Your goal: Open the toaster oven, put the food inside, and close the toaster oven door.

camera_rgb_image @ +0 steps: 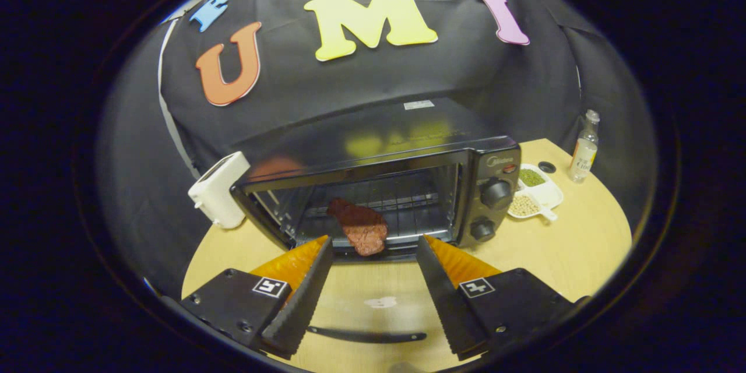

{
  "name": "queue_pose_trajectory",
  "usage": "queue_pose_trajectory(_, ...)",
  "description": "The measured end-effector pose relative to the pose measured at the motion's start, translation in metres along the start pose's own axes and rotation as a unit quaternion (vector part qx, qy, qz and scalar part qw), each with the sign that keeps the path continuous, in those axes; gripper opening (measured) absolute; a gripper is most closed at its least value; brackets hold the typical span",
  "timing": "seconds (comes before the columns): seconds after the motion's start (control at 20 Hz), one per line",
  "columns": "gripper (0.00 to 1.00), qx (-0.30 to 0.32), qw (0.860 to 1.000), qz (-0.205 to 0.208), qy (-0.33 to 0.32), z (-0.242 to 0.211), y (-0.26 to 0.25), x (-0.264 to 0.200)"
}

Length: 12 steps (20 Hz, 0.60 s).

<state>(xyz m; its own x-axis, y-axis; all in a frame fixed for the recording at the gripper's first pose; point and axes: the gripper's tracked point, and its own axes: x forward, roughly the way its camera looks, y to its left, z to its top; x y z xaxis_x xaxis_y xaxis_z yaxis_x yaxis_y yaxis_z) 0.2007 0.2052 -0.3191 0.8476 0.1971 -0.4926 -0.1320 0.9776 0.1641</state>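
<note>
Food [360,227]: one flat, reddish-brown slab, meat-like, grainy surface, irregular outline. Long axis running from the back left of the oven cavity toward the front right; narrower end pointing inward, broader rounded end pointing out toward the gripper. Lying on the wire rack [402,205] inside the toaster oven [408,157], broad end reaching the front sill of the opening.

Toaster oven: black, boxy, glossy top reflecting the wall. Cavity open and facing the gripper; interior metal walls and thin rack bars visible. Door [373,297] swung fully down, lying flat toward the gripper, its dark curved handle [367,335] showing between the fingers. Control panel on the oven's right side with two round black knobs [495,193], one above the other.

Gripper [373,247]: fingers spread wide, holding nothing, serrated inner edges facing each other. Fingertips just short of the oven opening, the food just ahead of and between them, not touched.

Left of the oven: white, rounded plastic appliance [218,191], touching or just beside the oven's corner. Right of the oven: white divided tray [551,193], one compartment with green grains, another with pale round beans. Beyond it, small dark cap [546,167] and clear glass bottle [584,151], upright. All on a light wood-grain table [571,245].
</note>
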Motion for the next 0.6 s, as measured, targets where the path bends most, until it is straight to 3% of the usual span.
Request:
queue_pose_trajectory(0.35, 0.93, -0.085, 0.996, -0.030, 0.025, -0.018, -0.054, -0.083)
queue_pose_trajectory(0.6, 0.95, -0.090, 0.993, -0.031, 0.063, -0.080, -0.062, -0.110)
